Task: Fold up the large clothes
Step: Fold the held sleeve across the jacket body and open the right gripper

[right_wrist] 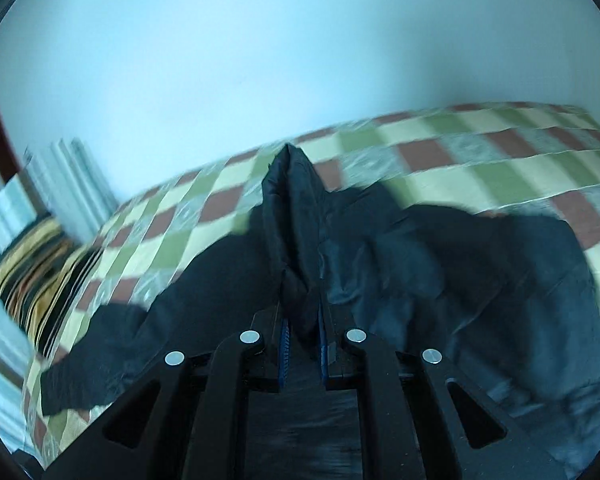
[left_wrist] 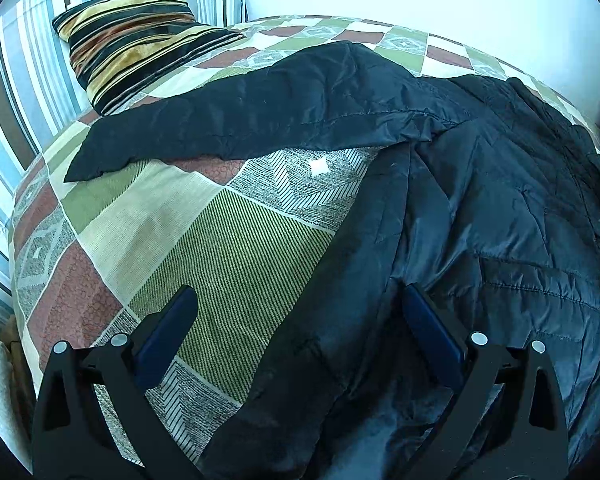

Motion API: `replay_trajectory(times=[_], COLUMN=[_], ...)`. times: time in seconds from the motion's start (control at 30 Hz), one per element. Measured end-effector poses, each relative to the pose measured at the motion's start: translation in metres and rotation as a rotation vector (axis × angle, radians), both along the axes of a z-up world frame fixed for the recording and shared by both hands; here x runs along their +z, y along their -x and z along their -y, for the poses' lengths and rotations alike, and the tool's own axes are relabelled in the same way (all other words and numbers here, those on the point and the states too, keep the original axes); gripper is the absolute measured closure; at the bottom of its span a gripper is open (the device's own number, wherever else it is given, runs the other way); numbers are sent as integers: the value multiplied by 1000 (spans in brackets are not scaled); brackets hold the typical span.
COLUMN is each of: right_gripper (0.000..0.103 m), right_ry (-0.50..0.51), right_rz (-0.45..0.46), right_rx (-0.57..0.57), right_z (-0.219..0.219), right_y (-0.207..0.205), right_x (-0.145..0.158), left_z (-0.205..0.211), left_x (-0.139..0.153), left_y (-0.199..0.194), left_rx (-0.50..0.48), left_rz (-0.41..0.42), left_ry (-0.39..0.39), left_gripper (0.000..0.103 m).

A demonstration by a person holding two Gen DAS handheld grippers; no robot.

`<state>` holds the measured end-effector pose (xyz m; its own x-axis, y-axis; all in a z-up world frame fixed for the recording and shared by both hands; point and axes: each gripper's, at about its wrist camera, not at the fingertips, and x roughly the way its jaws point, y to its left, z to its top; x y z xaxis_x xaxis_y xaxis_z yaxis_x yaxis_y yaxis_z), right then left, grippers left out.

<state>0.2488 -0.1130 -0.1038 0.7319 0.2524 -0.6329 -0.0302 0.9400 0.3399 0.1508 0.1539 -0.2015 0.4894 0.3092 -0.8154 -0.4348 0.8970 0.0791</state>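
Right tool (right_wrist: 302, 316): one, black with blue pads, jaws nearly closed and pinching a fold of the black quilted jacket (right_wrist: 440, 272), which rises between the fingers as a peaked ridge.
Left tool (left_wrist: 300, 320): one, same black frame and blue pads, jaws spread wide and holding nothing; its left finger (left_wrist: 168, 332) hangs over bare bedspread, its right finger (left_wrist: 432, 332) over the jacket body.
Jacket (left_wrist: 480, 220): one large, shiny, dark padded garment with stitched quilting lines, lying on the bed; its bulk fills the right half of the left wrist view.
Sleeve (left_wrist: 228, 128): one is plainly seen, stretched flat to the left across the bedspread, its cuff end near the cushion but not touching it. Which part of the jacket the right tool grips is hard to tell through the motion blur; it may be a second sleeve or a hem.
Bed (left_wrist: 228, 240): one, covered by a patchwork-print bedspread of green, brick-red, cream and grey patterned diamonds.
Cushion (left_wrist: 128, 44): one, velvety, striped gold, black and rust, propped at the far left corner of the bed.
Curtain (left_wrist: 20, 80): one striped hanging in blue, white and brown behind the cushion.
Wall (right_wrist: 280, 60): plain pale surface beyond the bed.
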Motion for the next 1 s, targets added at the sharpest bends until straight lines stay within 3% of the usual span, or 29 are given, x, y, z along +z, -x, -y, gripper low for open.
replay_trajectory(times=[0.2, 0.5, 0.57, 0.7, 0.83, 1.0], right_gripper=[92, 90, 85, 63, 62, 62], right_ry=[69, 164, 156, 87, 70, 79], right_rz=[-78, -242, -239, -206, -108, -54], right_rx=[135, 237, 252, 292, 295, 140], right_z=[-59, -93, -92, -83, -55, 29], right_y=[-9, -26, -24, -5, 28, 51], right_x=[-32, -82, -77, -55, -17, 8], left_z=[-4, -6, -7, -7, -7, -8], left_x=[-2, -6, -6, -7, -7, -8], left_y=[1, 0, 0, 0, 1, 0], left_rx=[0, -2, -2, -2, -1, -1], left_rz=[6, 3, 3, 3, 4, 5], left_ry=[30, 51, 56, 55, 60, 67], left_gripper=[2, 2, 2, 2, 2, 2])
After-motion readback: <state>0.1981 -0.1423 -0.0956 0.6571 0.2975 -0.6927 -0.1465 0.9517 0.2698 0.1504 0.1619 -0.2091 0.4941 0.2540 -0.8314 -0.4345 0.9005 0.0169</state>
